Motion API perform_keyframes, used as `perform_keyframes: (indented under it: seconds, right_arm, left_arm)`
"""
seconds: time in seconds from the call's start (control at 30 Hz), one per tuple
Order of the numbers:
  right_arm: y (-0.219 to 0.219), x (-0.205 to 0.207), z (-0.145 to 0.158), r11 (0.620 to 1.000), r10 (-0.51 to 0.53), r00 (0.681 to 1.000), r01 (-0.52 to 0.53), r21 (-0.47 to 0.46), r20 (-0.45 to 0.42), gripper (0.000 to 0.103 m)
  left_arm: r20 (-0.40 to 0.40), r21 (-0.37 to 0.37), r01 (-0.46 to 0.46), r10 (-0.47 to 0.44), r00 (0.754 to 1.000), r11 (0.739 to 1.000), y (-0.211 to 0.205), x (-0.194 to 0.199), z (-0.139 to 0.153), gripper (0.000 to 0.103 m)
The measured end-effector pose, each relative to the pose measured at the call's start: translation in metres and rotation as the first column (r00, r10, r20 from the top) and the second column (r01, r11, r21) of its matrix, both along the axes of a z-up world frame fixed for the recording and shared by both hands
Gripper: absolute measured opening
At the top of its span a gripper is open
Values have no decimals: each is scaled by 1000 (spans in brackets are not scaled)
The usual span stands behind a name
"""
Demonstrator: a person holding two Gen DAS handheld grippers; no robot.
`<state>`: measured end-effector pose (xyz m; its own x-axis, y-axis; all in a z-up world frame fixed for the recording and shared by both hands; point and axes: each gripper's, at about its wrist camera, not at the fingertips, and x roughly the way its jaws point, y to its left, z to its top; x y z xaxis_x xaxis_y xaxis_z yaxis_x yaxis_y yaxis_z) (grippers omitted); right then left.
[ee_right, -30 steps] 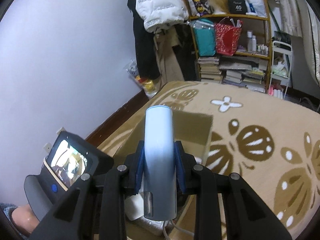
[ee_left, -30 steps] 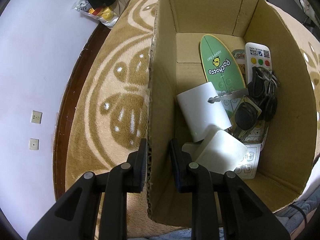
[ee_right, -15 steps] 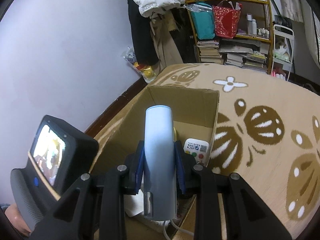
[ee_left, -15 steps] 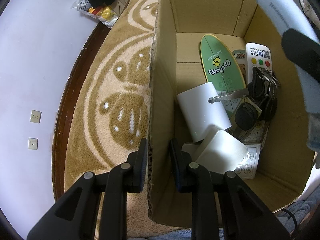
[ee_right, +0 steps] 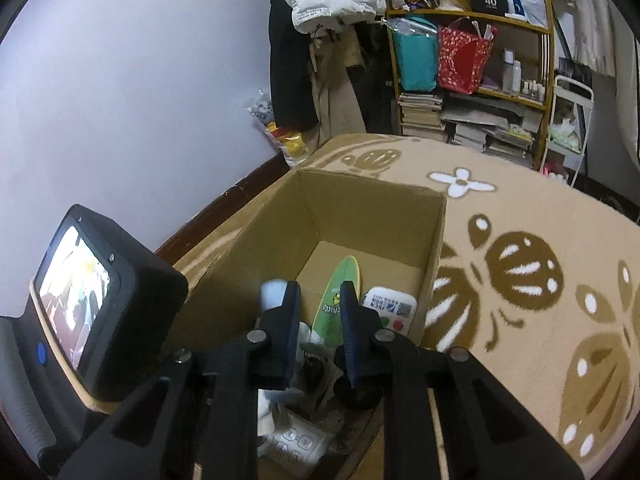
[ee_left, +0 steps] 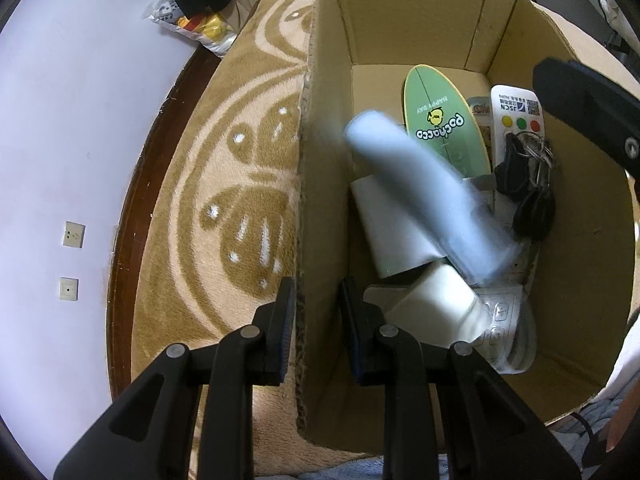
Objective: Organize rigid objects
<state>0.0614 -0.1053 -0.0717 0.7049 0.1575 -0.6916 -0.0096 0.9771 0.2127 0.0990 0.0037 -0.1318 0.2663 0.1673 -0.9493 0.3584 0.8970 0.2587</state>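
Note:
An open cardboard box (ee_left: 400,12) (ee_right: 360,208) stands on a patterned blanket. My left gripper (ee_left: 316,312) is shut on its left wall, one finger outside and one inside. A light blue tube (ee_left: 420,196) shows blurred and tilted inside the box, over a white roll (ee_left: 388,236) and a white block (ee_left: 436,308). In the right wrist view the tube's tip (ee_right: 272,294) peeks out left of my right gripper (ee_right: 320,300), which hangs over the box. Its jaws are closing with nothing between them. Also in the box lie a green board (ee_left: 444,128), a white remote (ee_left: 516,112) and black keys (ee_left: 528,184).
The tan blanket (ee_left: 240,200) spreads around the box, up to a dark wooden edge and a lavender wall (ee_left: 60,120). A snack bag (ee_left: 192,28) lies by the wall. A crowded shelf (ee_right: 472,92) and hanging clothes stand behind. The left gripper's screen (ee_right: 80,300) sits close at left.
My right gripper sank over the box and let go of the blue tube, which now drops in among the other things. The left gripper kept its hold on the wall.

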Motion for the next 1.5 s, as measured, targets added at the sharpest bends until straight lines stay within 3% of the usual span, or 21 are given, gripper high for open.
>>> perform_keyframes:
  seconds: [0.27, 0.43, 0.7, 0.77, 0.9, 1.0, 1.17, 1.4, 1.5]
  right_arm:
    - [-6, -6, -8, 1000, -21, 999, 22, 22, -38, 21]
    - [-12, -15, -2, 996, -29, 999, 32, 82, -41, 22]
    - [-17, -34, 9, 996, -67, 997, 69, 55, -43, 39]
    - [-20, -43, 11, 995, -75, 996, 78, 64, -44, 50]
    - [-22, -57, 17, 995, -86, 995, 88, 55, -41, 55]
    - [-22, -68, 24, 994, -99, 995, 100, 39, -25, 64]
    - [-24, -88, 35, 991, -133, 991, 133, 19, 1, 87]
    - [-26, -108, 49, 988, -157, 987, 157, 10, 43, 93]
    - [-27, -117, 53, 985, -171, 983, 171, 7, 61, 100]
  left_arm:
    - [-6, -34, -23, 22, 1000, 999, 4, 0, 0, 24]
    - [1, -61, -47, 47, 999, 997, 7, -2, 2, 24]
    - [51, -104, -62, 67, 996, 993, 14, -12, 18, 24]
    - [68, -110, -61, 69, 995, 992, 15, -17, 23, 24]
    - [109, -136, -50, 65, 992, 989, 19, -26, 37, 24]
    - [135, -165, -35, 58, 989, 986, 20, -36, 49, 24]
    - [237, -166, 18, 22, 971, 986, 17, -57, 72, 50]
    - [317, -209, 40, 29, 948, 977, 26, -75, 96, 65]
    - [357, -232, 46, 42, 933, 972, 31, -81, 107, 73]
